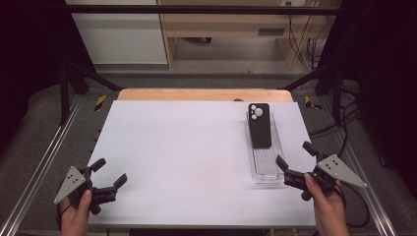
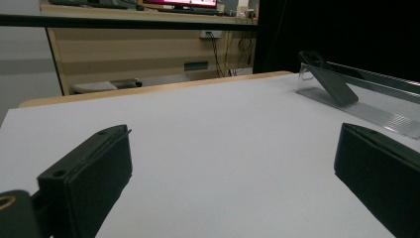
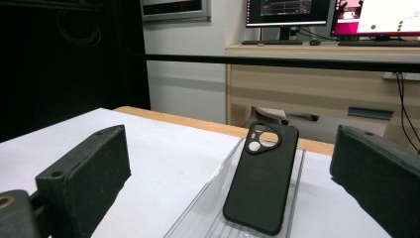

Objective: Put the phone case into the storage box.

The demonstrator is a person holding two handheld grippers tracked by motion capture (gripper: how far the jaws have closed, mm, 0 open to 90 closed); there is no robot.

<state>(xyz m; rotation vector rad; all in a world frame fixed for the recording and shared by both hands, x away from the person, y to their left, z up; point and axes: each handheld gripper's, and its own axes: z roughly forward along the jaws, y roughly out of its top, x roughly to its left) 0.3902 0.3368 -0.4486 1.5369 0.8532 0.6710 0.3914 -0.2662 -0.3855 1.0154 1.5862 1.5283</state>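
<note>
Open table left of the clear tray

Only the black phone case, apparently leaning on the tray's far end, blocks passage; the white tabletop left of the tray lies bare.

Left gripper jaws wide apart over white table; black phone case leans in clear tray far right.

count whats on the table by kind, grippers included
phone case: 1
clear tray: 1
gripper: 2, the left gripper and the right gripper, both open
total: 4
</note>
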